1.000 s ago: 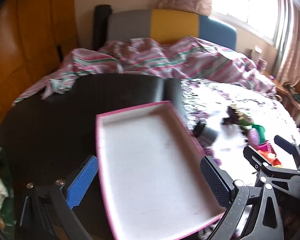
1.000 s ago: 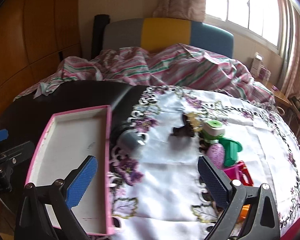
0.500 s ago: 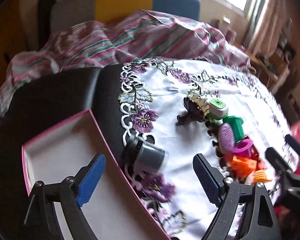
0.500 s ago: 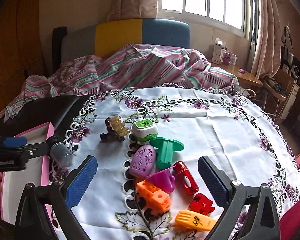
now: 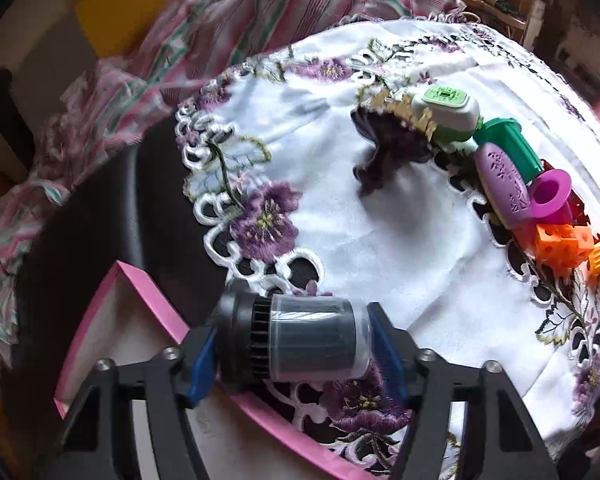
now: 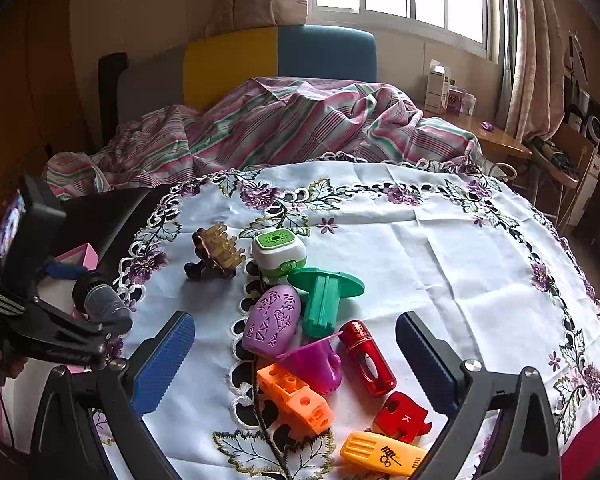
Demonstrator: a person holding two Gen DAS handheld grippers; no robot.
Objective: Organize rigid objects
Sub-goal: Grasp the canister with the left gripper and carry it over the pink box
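Left wrist view, bottom centre: the left hand-held gripper [image 5: 292, 350] is closed on a gray cylinder [image 5: 300, 344], one blue pad against each end, so the cylinder lies crosswise between the fingers. It sits above the pink rim of the tray [image 5: 148, 292], at the edge of the embroidered cloth [image 5: 380, 240] covering the counter.

Right wrist view, bottom centre: the right hand-held gripper [image 6: 296, 354] is wide open and holds nothing. Its fingers stand either side of a cluster of small items: an orange block [image 6: 296, 396], a red tube [image 6: 366, 358], a purple oval [image 6: 272, 322] and a green spool [image 6: 324, 300]. Farther up the frame lie a white-and-green box [image 6: 278, 252] and a brown comb [image 6: 216, 252]. A striped blanket [image 6: 280, 124] fills the background.

Risks:
- The cylinder is held only by its end faces; a tilt could let it roll out and miss the tray.
- A low carry could catch the tray rim or snag the cloth's cut-out border.
- The clustered items touch one another; closing on one may displace its neighbours.
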